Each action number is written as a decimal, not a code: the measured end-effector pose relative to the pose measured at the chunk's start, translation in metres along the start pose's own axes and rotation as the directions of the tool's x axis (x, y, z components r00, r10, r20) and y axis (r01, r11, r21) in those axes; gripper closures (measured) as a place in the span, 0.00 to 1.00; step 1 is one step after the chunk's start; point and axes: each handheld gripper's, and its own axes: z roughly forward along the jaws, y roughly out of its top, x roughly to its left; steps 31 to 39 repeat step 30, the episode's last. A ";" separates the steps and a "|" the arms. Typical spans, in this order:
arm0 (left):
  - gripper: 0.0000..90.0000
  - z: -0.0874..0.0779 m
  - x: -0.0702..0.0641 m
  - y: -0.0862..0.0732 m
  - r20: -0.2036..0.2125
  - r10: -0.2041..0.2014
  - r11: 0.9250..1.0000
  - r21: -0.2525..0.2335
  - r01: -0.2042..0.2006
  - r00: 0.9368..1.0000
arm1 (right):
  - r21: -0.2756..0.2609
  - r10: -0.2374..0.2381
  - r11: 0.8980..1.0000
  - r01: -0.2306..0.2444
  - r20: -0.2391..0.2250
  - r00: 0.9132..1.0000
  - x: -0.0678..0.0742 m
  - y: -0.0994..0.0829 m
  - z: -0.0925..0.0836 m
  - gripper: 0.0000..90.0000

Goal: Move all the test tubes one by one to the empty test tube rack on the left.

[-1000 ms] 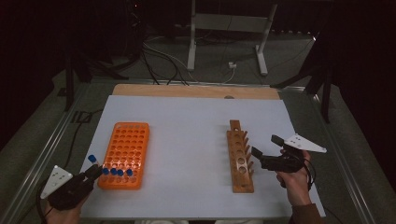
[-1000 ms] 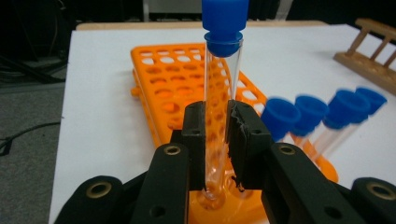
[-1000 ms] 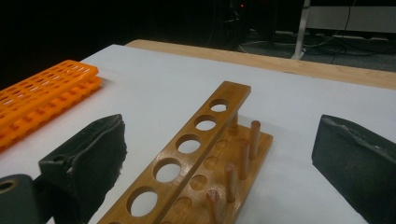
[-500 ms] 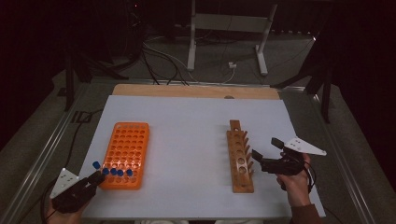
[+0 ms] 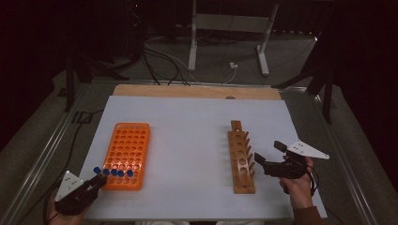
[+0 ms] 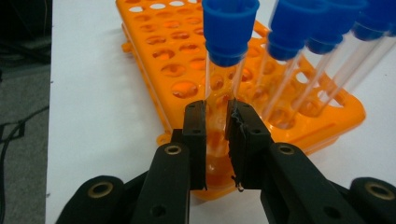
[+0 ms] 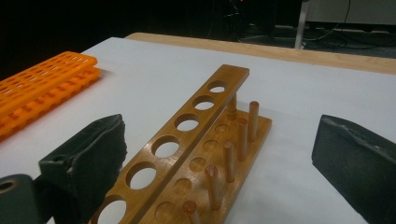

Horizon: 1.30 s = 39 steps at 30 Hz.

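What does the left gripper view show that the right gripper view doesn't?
Left gripper view: the left hand-held gripper shut on a clear tube with a blue cap, beside more blue-capped tubes standing in the rack's near row.

Right gripper view: the right hand-held gripper with its jaws wide apart and nothing between them, and a wooden rack with round holes and pegs, no tubes in it.

Both: the orange rack on the white table top.

Tube rack left, peg rack right, well apart.
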 end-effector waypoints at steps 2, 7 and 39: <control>0.88 0.001 -0.001 0.001 -0.003 0.009 1.000 0.012 -0.009 1.000 | 0.000 0.000 1.000 0.000 0.000 1.000 0.000 0.000 0.000 0.03; 0.87 0.001 -0.001 0.003 0.003 -0.003 1.000 0.020 0.003 1.000 | -0.003 0.001 1.000 -0.001 0.002 1.000 0.000 -0.001 -0.002 0.03; 0.03 -0.027 0.015 0.012 0.027 -0.165 0.938 -0.306 0.165 0.986 | -0.063 0.001 0.998 0.001 0.030 1.000 -0.012 -0.029 -0.023 0.03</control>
